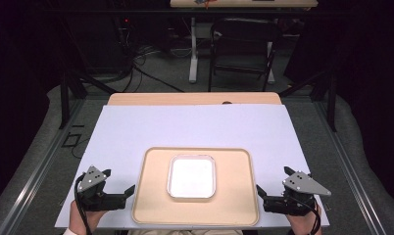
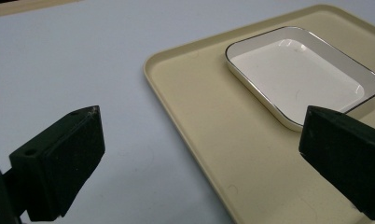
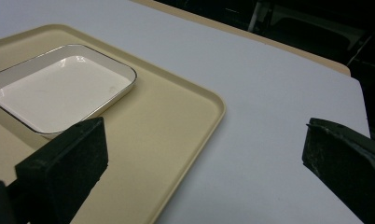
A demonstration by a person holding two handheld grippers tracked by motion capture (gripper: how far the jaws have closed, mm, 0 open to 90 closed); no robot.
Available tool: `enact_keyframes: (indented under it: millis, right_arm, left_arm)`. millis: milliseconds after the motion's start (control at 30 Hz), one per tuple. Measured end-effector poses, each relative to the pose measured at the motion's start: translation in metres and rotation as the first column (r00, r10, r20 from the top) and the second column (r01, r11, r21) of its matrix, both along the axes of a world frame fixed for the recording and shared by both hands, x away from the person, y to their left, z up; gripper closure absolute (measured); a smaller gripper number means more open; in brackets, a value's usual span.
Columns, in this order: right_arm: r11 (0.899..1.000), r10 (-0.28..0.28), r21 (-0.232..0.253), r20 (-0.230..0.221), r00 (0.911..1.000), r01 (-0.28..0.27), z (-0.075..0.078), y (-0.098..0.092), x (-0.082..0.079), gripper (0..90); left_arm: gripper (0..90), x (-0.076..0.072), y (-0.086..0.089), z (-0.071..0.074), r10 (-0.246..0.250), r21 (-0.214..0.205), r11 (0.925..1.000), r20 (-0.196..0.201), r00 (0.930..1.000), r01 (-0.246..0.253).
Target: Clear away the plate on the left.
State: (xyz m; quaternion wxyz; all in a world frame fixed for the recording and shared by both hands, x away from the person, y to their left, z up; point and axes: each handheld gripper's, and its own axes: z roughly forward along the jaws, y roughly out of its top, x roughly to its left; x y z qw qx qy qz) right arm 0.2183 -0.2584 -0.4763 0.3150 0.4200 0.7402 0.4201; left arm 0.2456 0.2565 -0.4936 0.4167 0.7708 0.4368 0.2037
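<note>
Resting position, tray: a beige rectangular plastic tray (image 1: pixel 195 203) with rounded corners lies flat on the pale grey table sheet (image 1: pixel 195 125), at the near edge, midway between the two grippers.
Dish: a white shallow rectangular dish (image 1: pixel 191 176) with a thin dark rim line sits inside the tray, on its floor, slightly toward the far side of centre; it is empty as far as the pictures show.
Left gripper: the left gripper (image 1: pixel 122 192) is held low at the tray's left edge, its tips just beside the tray rim in the high view. Jaws stand wide apart with nothing between them. In the left gripper view, one jaw hangs over the grey sheet and the other over the tray, near the dish (image 2: pixel 302 70); contact with the tray (image 2: pixel 209 121) cannot be told.
Right gripper: the right gripper (image 1: pixel 261 192) is held low at the tray's right edge, tips just beside the rim. Jaws stand wide apart, holding nothing. In the right gripper view, one jaw hangs over the tray (image 3: pixel 171 126) near the dish (image 3: pixel 59 91), the other over the sheet.
Hands: a hand grips each tool from the bottom edge.
Background: a dark folding chair (image 1: pixel 244 46) stands on the floor beyond the table.
</note>
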Motion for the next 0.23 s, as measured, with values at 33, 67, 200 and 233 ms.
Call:
enact_keyframes:
  millis: [33, 67, 200, 233]
  right_arm:
    - [1.000, -0.002, 0.001, -0.002, 1.0000, 0.002, -0.0012, -0.0010, -0.0006, 0.0]
    - [1.000, -0.002, -0.002, -0.008, 1.0000, 0.002, -0.0022, -0.0017, -0.0009, 0.0]
    - [1.000, -0.011, -0.008, -0.022, 0.9997, 0.011, -0.0060, -0.0043, -0.0003, 0.0]
    - [1.000, -0.017, -0.012, -0.023, 0.9996, 0.017, -0.0071, -0.0050, 0.0006, 0.0]
  left_arm:
    - [0.1, 0.0003, 0.0001, -0.0003, -0.002, -0.001, 1.0000, -0.001, 1.0000, 0.002]
    - [0.1, 0.0008, -0.0001, -0.0008, -0.003, -0.003, 1.0000, -0.004, 1.0000, 0.003]
    - [0.1, 0.0031, -0.0001, -0.0041, -0.003, -0.006, 1.0000, -0.014, 0.9999, 0.003]
    - [0.1, 0.0036, -0.0001, -0.0051, -0.002, -0.007, 1.0000, -0.018, 0.9998, 0.002]
